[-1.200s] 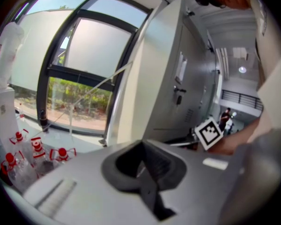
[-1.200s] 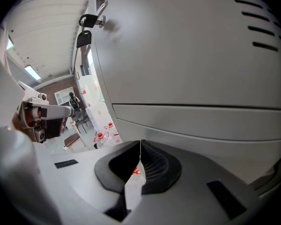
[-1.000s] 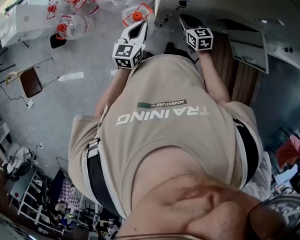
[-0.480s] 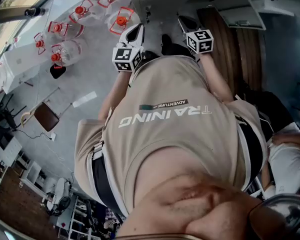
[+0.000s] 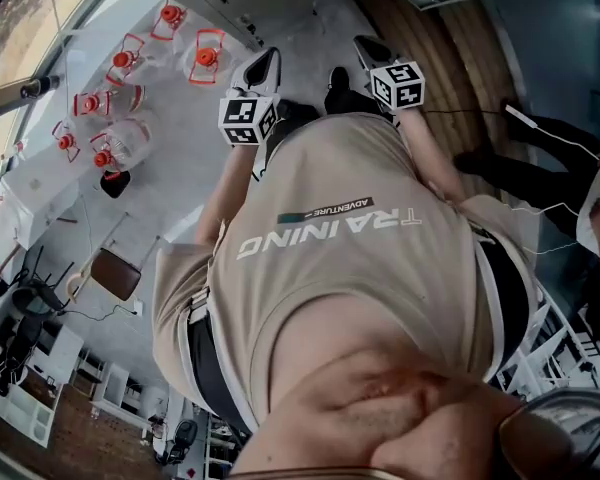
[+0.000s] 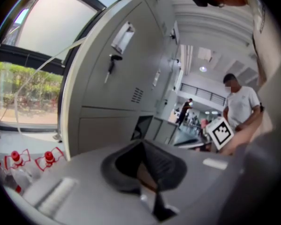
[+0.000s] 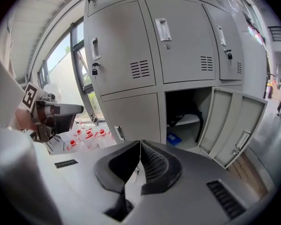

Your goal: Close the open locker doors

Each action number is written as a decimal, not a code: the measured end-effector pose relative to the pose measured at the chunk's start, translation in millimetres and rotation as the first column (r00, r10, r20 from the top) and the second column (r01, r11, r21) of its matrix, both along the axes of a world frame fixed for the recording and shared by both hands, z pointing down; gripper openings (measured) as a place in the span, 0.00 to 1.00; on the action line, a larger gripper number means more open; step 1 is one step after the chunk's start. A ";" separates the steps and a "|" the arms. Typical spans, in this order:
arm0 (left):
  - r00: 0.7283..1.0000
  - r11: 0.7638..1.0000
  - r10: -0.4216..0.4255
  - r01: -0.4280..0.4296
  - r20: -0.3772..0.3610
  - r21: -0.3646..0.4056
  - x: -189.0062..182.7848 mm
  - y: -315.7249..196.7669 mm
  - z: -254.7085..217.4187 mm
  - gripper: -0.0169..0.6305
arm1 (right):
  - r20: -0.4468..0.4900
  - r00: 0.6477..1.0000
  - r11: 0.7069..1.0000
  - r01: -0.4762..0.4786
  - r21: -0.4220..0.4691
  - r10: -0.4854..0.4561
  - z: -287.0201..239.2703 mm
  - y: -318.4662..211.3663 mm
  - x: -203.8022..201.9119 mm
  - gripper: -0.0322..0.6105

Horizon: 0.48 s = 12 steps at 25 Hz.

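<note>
Right now both grippers are hanging in the air in front of the person's chest, clear of the lockers. The left gripper (image 6: pixel 143 143) is showing its jaws pressed together at the tips with nothing between them, and it is pointing along the bank of grey lockers (image 6: pixel 126 78) towards a window (image 6: pixel 35 74). The right gripper (image 7: pixel 140 146) is likewise keeping its jaws closed on nothing, and it is facing the front of the locker bank. One lower compartment (image 7: pixel 183 111), in the bottom row under the middle upper door, is standing open; something dark is sitting on its shelf and a small blue item (image 7: pixel 173 137) is lying on its bottom. Its open door (image 7: pixel 230 125) is swinging out from the compartment's right edge, well apart from either gripper. The other doors in the right gripper view are sitting flush, some with padlocks hanging from their handles. Water bottles (image 7: pixel 84 136) with red caps are standing on the floor past the left end of the bank. A person in a white shirt (image 6: pixel 241 102) is standing farther back.
</note>
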<state>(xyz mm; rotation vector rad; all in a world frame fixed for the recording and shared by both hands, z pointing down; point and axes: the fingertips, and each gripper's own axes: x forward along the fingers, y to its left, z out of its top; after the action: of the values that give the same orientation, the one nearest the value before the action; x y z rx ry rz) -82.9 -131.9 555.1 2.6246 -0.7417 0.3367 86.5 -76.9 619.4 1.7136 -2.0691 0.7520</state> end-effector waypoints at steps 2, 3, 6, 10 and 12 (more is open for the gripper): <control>1.000 1.000 0.010 -0.010 0.005 0.006 12.0 6.0 -1.8 0.03 | 0.007 1.000 1.000 -0.010 0.006 0.010 0.0 7.5 9.0 0.07; 1.000 1.000 0.012 -0.012 0.005 0.006 17.9 10.1 -3.2 0.03 | 0.010 1.000 1.000 -0.016 0.010 0.016 -0.4 11.8 13.9 0.07; 1.000 1.000 0.021 -0.021 0.010 0.005 36.1 22.3 -5.4 0.03 | 0.018 0.999 0.999 -0.029 0.031 0.029 -3.8 23.3 29.0 0.07; 0.998 0.999 0.052 -0.052 0.029 0.012 76.6 34.0 -6.1 0.03 | 0.014 0.999 0.998 -0.041 0.054 0.040 -6.7 40.7 61.5 0.07; 0.997 0.997 0.072 -0.073 0.026 0.018 103.6 44.9 -11.9 0.03 | 0.017 0.998 0.997 -0.065 0.050 0.064 -5.5 57.5 86.4 0.07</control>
<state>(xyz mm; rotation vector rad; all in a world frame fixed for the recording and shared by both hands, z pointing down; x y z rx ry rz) 20.7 -87.0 543.2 2.6744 -0.6620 0.3859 172.8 -19.4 613.9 1.8157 -2.0682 0.7400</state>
